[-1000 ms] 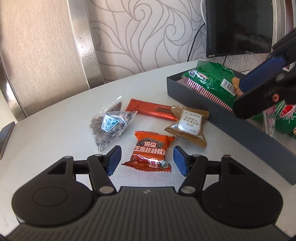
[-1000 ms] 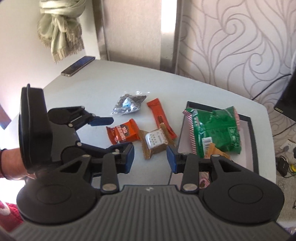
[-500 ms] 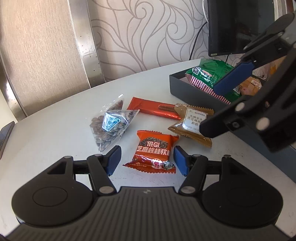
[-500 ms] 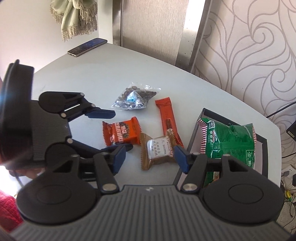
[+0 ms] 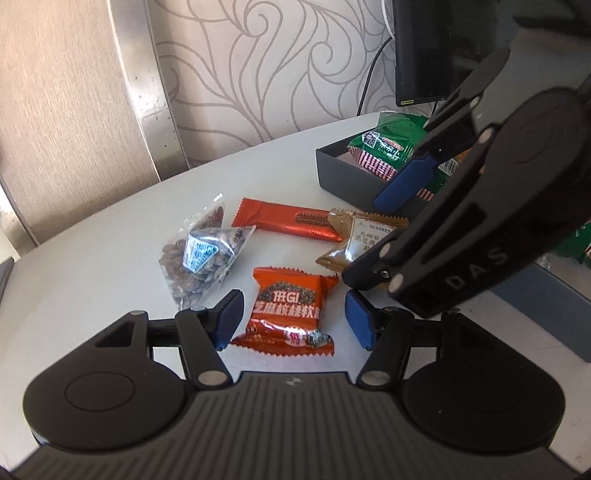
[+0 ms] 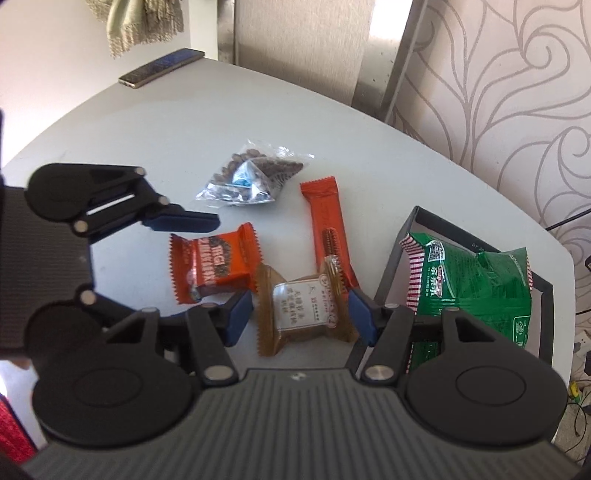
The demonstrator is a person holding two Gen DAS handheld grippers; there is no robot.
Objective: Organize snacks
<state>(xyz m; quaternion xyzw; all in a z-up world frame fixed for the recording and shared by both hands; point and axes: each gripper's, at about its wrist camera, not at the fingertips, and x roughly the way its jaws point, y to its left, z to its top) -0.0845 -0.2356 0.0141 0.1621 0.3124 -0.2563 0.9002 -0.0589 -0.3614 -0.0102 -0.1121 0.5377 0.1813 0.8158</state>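
Note:
Several snacks lie on the white table [image 5: 92, 266]. My left gripper [image 5: 293, 319] is open, its jaws either side of an orange square packet [image 5: 290, 306]. My right gripper [image 6: 301, 314] is open, its jaws either side of a brown packet [image 6: 304, 306], also seen partly hidden in the left wrist view [image 5: 360, 240]. A long orange bar [image 5: 286, 219] and a clear bag of seeds [image 5: 201, 254] lie behind. A dark box [image 5: 336, 171] at the right holds a green bag [image 6: 476, 288].
A phone [image 6: 162, 67] lies at the table's far edge. A black monitor [image 5: 432, 48] with cables stands behind the box. A patterned wall and a metal strip [image 5: 147, 81] back the table. A cloth [image 6: 140, 22] hangs at the far left.
My right gripper has come down and left from over the box to sit around the brown packet. My left gripper has edged closer around the orange square packet.

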